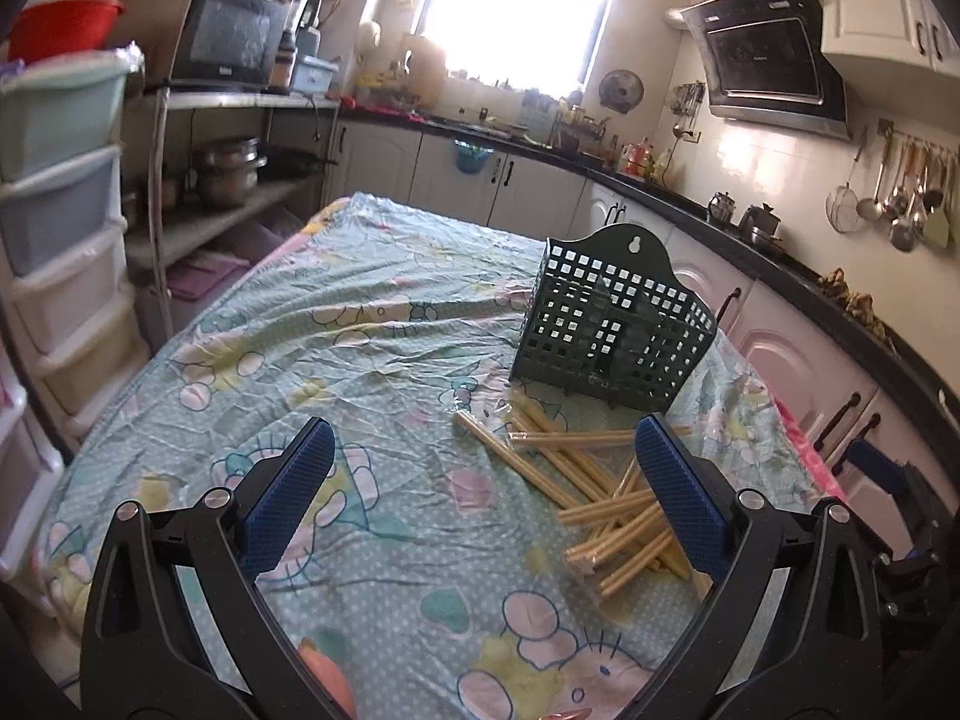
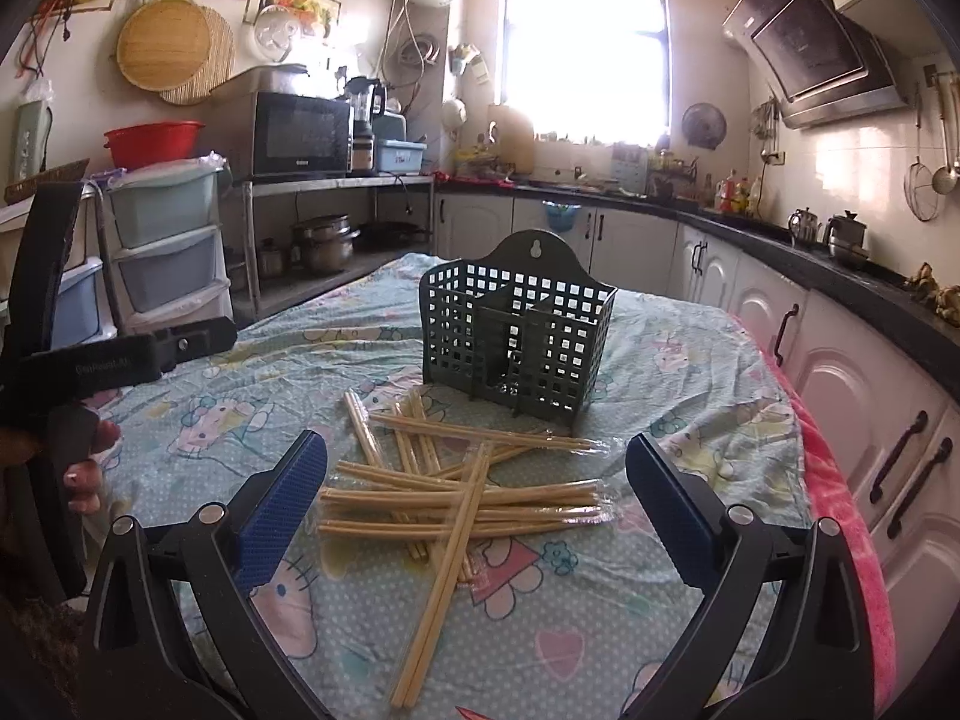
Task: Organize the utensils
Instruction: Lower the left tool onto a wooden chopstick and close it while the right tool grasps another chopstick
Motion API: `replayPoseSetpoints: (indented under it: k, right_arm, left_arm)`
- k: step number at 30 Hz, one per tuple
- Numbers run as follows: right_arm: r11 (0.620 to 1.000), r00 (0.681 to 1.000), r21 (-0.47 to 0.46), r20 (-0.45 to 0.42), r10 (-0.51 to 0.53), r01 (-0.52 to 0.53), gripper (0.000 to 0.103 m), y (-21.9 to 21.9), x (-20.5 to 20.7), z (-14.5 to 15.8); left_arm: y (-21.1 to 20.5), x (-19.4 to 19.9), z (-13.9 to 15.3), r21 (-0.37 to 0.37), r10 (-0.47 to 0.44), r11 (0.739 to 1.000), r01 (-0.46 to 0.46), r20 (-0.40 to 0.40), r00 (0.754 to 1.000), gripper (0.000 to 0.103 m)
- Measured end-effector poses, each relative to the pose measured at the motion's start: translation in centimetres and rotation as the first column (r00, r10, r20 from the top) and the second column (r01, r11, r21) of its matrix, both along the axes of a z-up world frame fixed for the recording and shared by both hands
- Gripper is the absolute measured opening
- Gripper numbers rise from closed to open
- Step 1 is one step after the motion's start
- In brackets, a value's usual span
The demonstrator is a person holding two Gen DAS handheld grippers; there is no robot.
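Observation:
A dark green perforated utensil holder stands upright on the table, also visible in the left wrist view as the holder. In front of it lies a loose pile of wooden chopsticks, several in clear wrappers; the same chopsticks show low right in the left wrist view. My right gripper is open, hovering just short of the pile with nothing between its blue pads. My left gripper is open too, left of the pile, its right pad overlapping the sticks in view.
A cartoon-print plastic cloth covers the table. White cabinets and a black counter run along the right. Plastic drawers and a metal shelf with pots stand left. A hand holding the other gripper's handle shows at the left edge.

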State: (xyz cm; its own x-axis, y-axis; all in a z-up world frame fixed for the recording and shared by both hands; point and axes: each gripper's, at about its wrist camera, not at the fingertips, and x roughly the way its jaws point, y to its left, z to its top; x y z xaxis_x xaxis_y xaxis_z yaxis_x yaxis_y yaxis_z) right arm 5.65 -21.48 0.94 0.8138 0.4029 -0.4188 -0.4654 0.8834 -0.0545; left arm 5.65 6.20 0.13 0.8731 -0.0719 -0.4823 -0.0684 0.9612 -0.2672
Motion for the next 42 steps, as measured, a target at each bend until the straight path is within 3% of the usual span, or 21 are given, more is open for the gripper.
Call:
replayPoseSetpoints:
  k: [8,15,20,32,37,42]
  right_arm:
    - [0.999,0.998,-0.010,-0.045,0.037,-0.037,0.097,0.9,3.2,0.6]
    - [0.997,0.983,-0.046,-0.172,0.057,-0.066,0.096,2.2,6.4,0.0]
    - [0.995,0.958,-0.064,-0.281,0.058,-0.080,0.084,3.2,8.8,-1.4]
    - [0.993,0.893,-0.084,-0.448,0.041,-0.087,0.061,4.3,13.2,-4.3]
    - [0.995,0.857,-0.056,-0.514,0.040,-0.080,0.052,4.0,14.4,-5.3]
    - [0.997,0.815,-0.014,-0.577,0.057,-0.079,0.041,3.6,15.3,-6.2]
  left_arm:
    - [2.1,4.4,-0.3,-0.100,0.014,0.995,-0.023,-0.088,0.996,0.093]
    - [2.2,8.0,-0.7,-0.138,0.000,0.990,-0.023,-0.164,0.987,0.093]
    - [2.2,9.8,-1.6,-0.191,-0.042,0.982,0.001,-0.210,0.977,0.092]
    - [2.1,13.2,-6.5,-0.352,-0.144,0.936,0.008,-0.362,0.921,0.063]
    - [2.5,14.4,-8.3,-0.431,-0.170,0.902,-0.016,-0.389,0.905,0.053]
    - [2.9,15.2,-9.1,-0.465,-0.184,0.885,-0.026,-0.401,0.898,0.048]
